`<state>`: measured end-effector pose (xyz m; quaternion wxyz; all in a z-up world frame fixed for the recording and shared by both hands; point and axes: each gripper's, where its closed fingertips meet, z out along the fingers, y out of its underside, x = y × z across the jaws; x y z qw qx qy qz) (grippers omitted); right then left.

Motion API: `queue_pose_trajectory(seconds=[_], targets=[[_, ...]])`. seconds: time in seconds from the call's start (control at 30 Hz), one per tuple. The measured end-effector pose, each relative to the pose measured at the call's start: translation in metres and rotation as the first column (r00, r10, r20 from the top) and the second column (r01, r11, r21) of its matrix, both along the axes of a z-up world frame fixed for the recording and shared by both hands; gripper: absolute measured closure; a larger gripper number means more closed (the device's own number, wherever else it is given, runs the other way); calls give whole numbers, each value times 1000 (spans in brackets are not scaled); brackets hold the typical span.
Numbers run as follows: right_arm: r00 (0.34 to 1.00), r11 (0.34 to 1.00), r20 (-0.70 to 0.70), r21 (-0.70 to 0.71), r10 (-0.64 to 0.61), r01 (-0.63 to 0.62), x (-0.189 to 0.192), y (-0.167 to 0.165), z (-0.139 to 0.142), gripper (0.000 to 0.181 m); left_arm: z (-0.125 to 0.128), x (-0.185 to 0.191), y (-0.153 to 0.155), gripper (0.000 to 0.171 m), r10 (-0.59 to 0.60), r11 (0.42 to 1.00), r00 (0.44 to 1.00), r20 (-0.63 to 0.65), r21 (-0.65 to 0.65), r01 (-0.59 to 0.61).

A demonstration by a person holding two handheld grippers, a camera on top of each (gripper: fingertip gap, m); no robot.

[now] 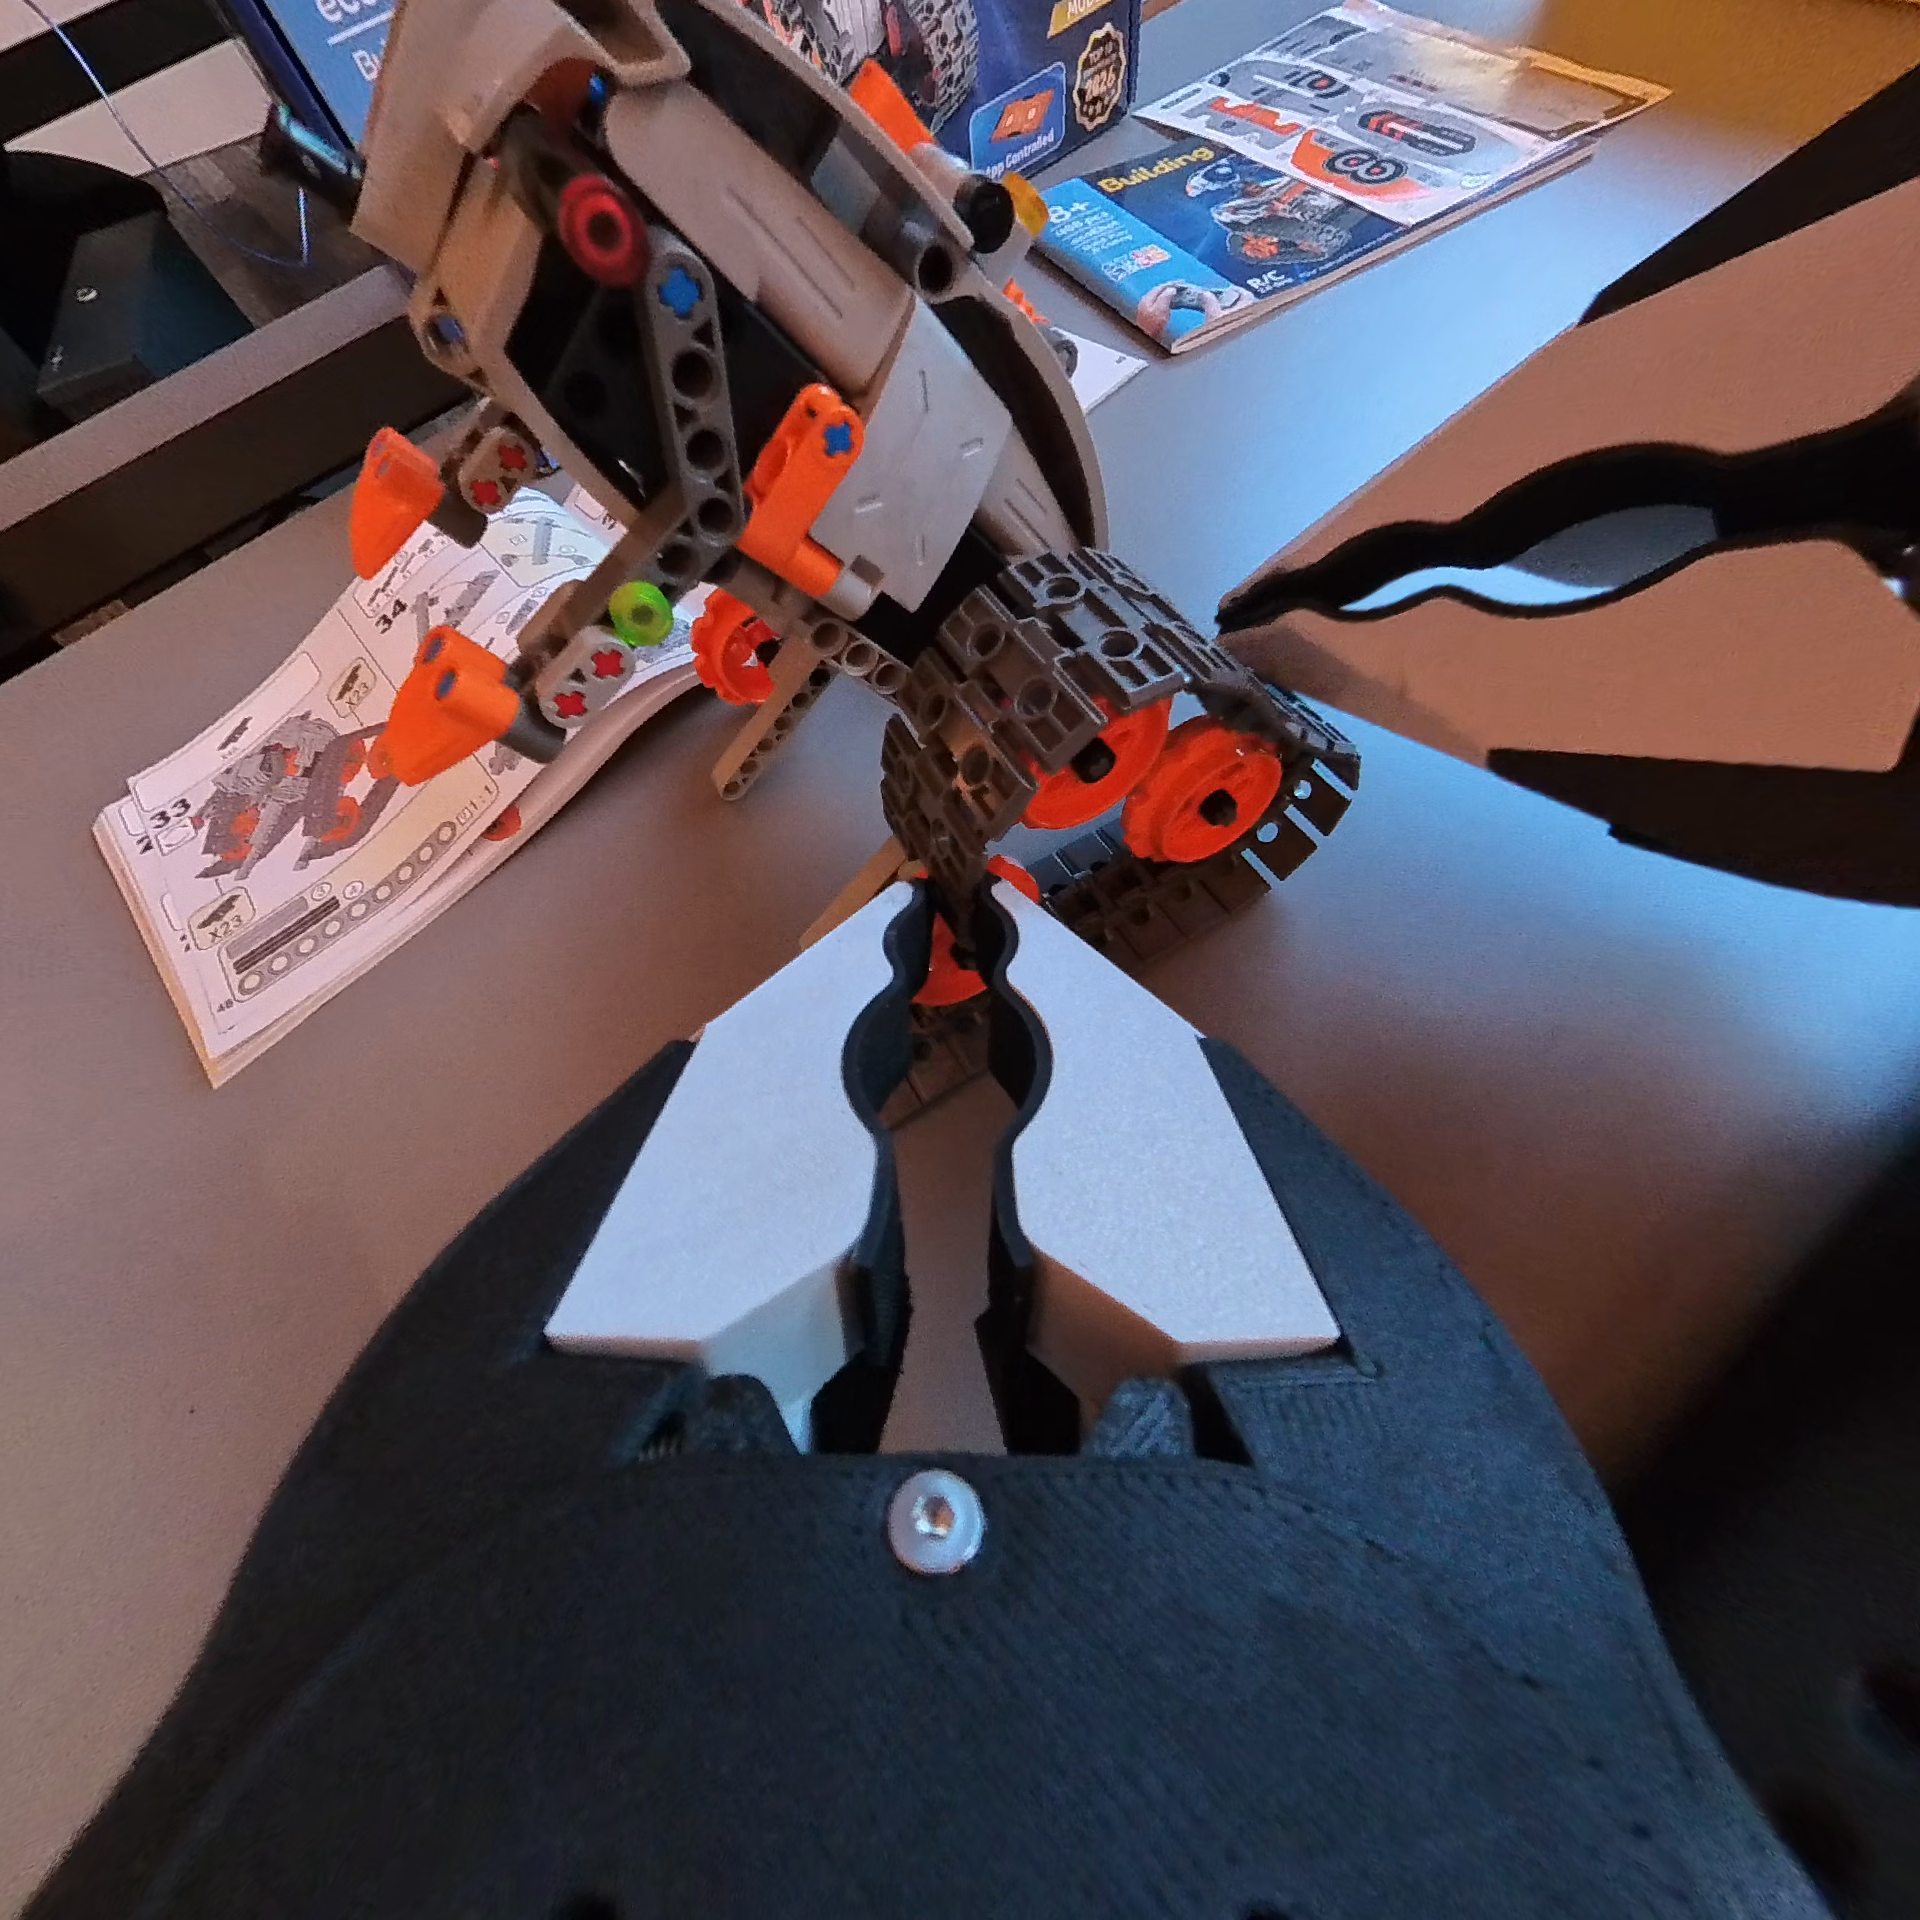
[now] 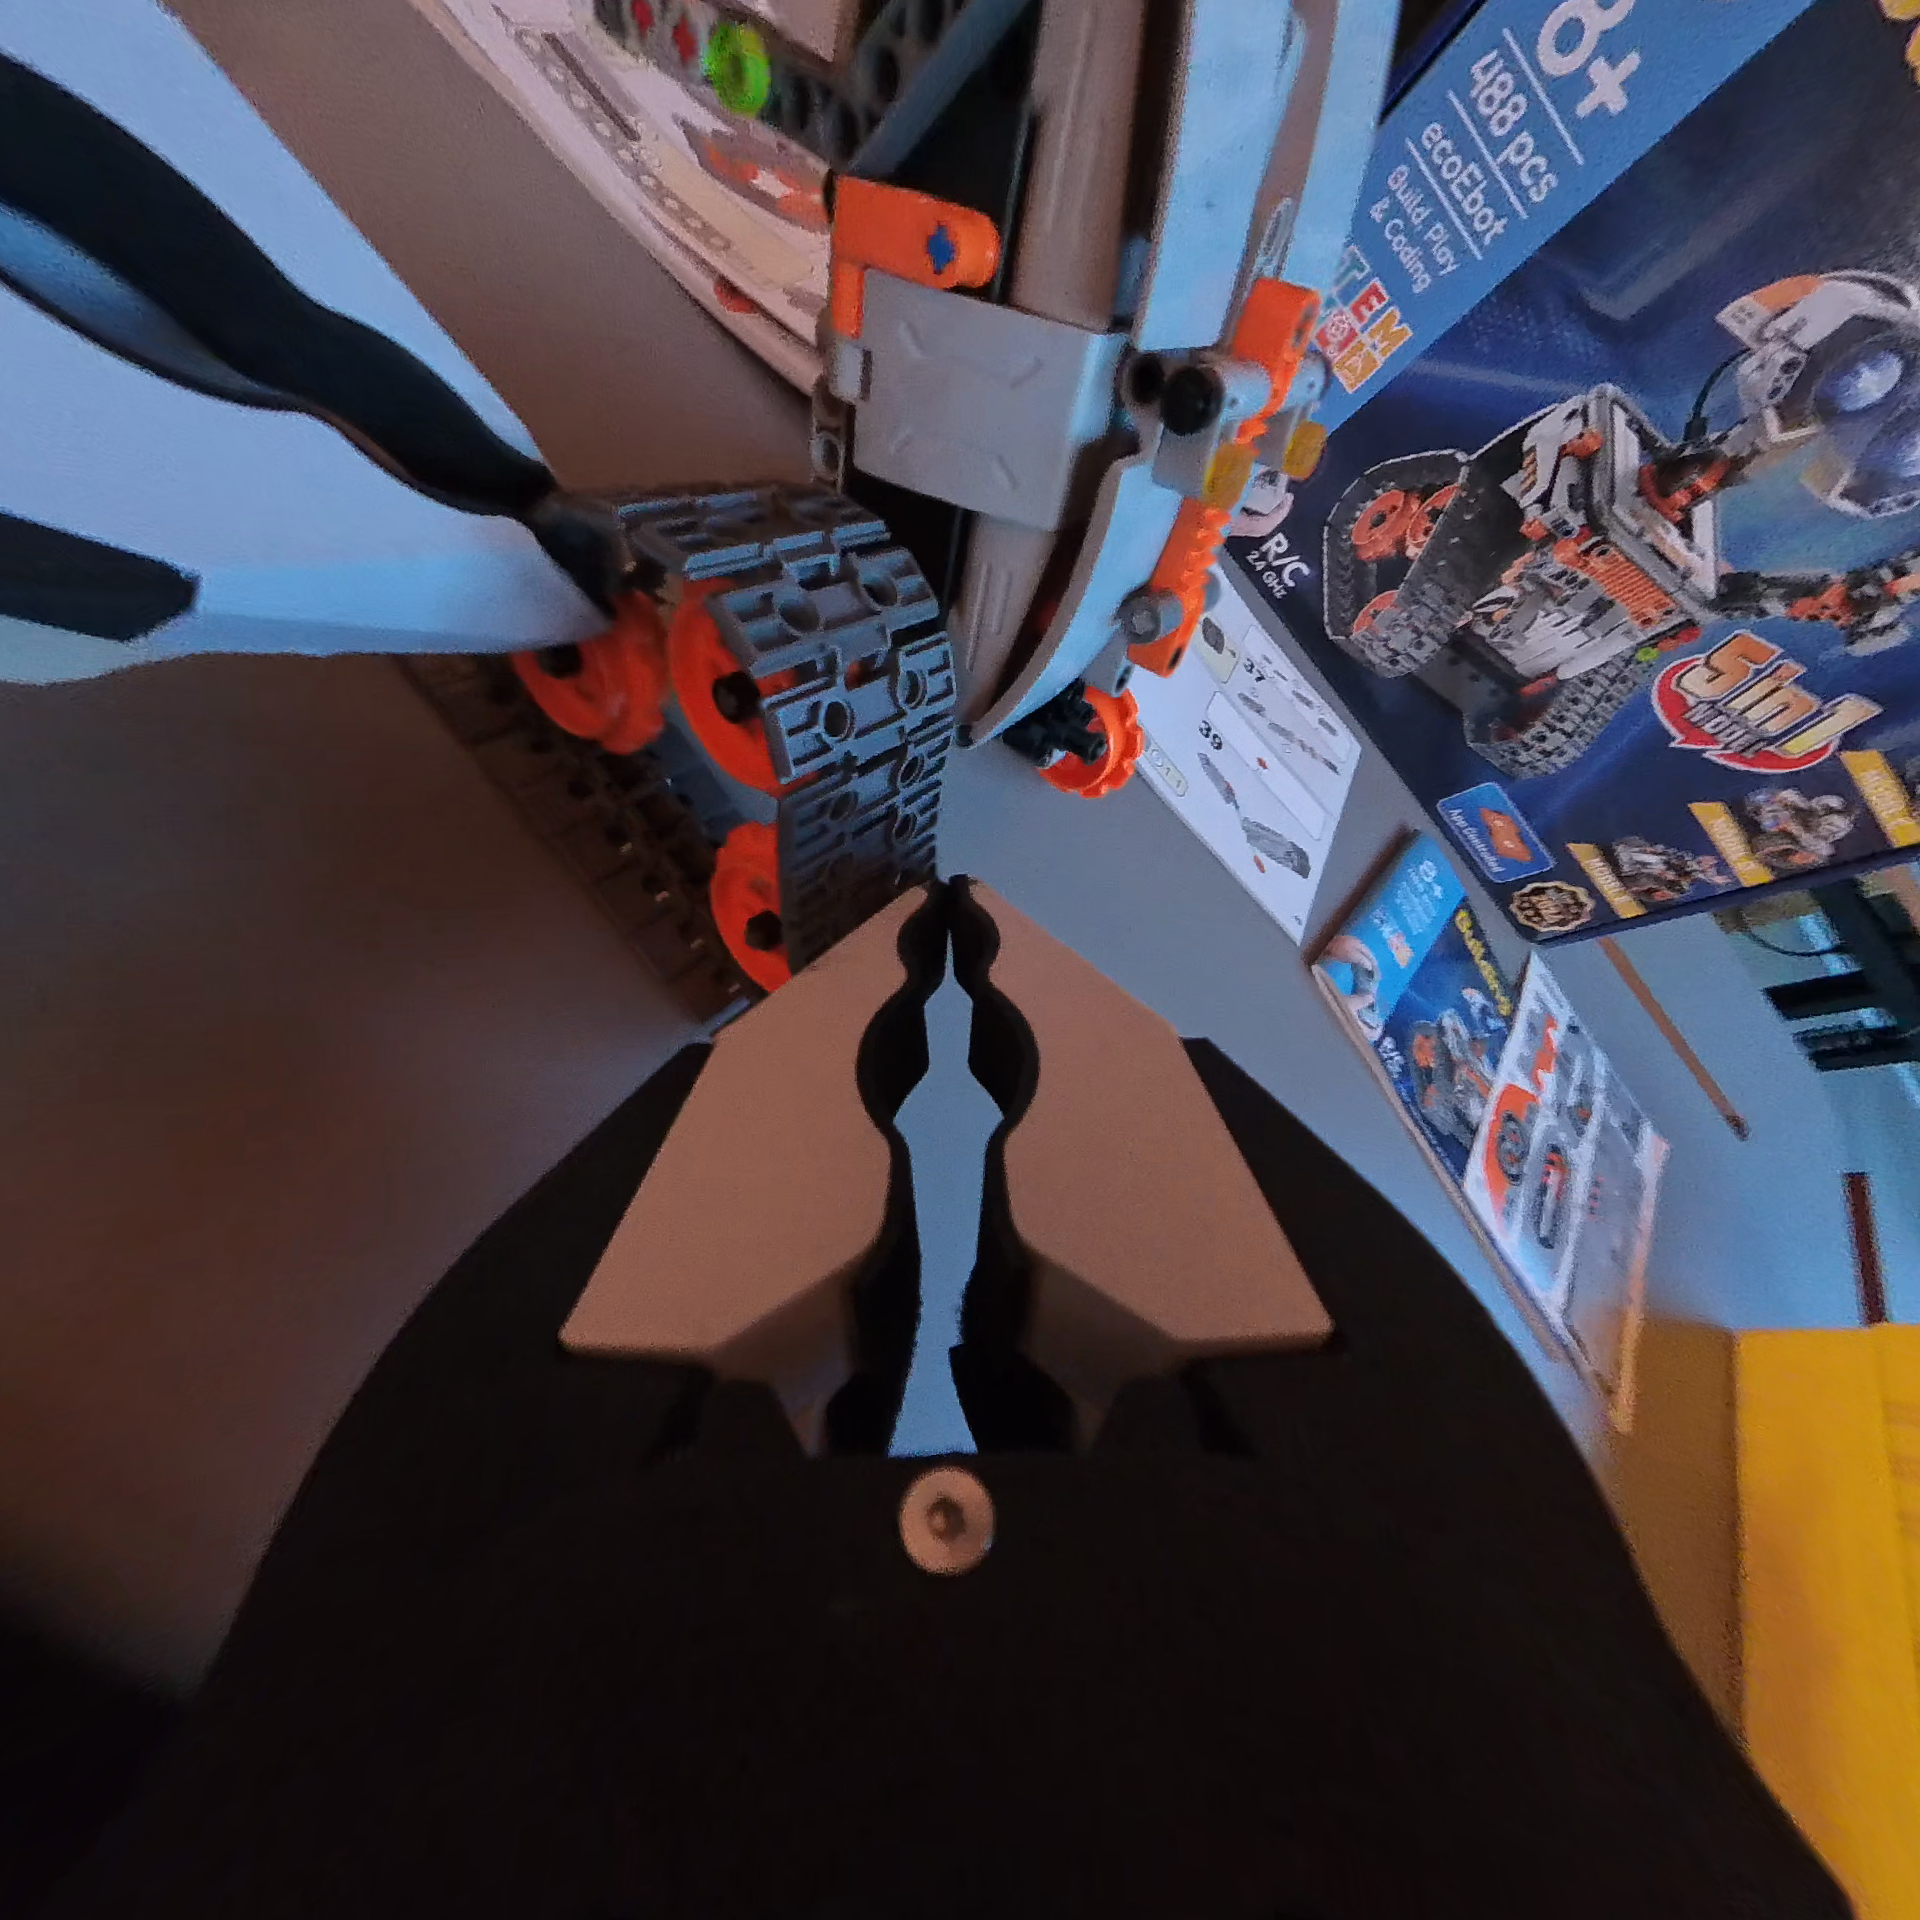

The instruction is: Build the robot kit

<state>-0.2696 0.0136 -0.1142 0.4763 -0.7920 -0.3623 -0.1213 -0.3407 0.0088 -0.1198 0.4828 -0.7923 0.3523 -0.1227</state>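
Left wrist view, left to right. An open white instruction booklet with printed build steps (image 1: 312,831) lies at 9 o'clock on the smooth grey-brown tabletop (image 1: 520,1143).

Above centre stands a tilted grey, black and orange brick-built tracked robot model (image 1: 748,343). Its long axis runs from 11 o'clock down toward the tread at centre.

The left gripper (image 1: 951,909) is pinched on the dark grey linked plastic tread (image 1: 1049,675) at its near lower end, jaws nearly together around the links and an orange toothed wheel (image 1: 1205,790).

At 3 o'clock the right gripper (image 1: 1231,613) comes in, tips pressed together and touching the tread's far edge.

Right wrist view: right gripper (image 2: 951,894), tips meeting with nothing seen between them, just at the tread's lower corner. The model lies at 12 o'clock from both tools. The left gripper is the one gripping.

Room: a blue printed cardboard toy box (image 2: 1621,499) at 2 o'clock, a blue booklet and sticker sheet (image 2: 1507,1101) at 3 o'clock, and a yellow surface (image 2: 1818,1558) at 4 o'clock. A dark shelf sits beyond the table edge.
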Motion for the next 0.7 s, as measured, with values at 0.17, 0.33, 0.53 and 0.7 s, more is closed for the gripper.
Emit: queue_pose_trajectory(seconds=[0.17, 0.33, 0.53, 0.7], targets=[[999, 1000, -39, 25, 8, -7, -3, 0, 15, 181, -1, 1, -1, 165, -4, 1000, 1000, 0, -6, 4], [978, 993, -173, 46, 115, -109, -26, -3, 44, 170, -2, 0, -1, 166, -3, 1000, 1000, 2, -5, 3], [947, 954, -119, -4, 299, -301, -49, -16, 56, 155, -1, 0, -1, 166, -8, 1000, 1000, 22, -20, 8], [915, 935, 209, 0, 346, -354, -48, -19, 37, 153, 3, -3, 1, 166, -1, 1000, 1000, 19, 3, 1]])
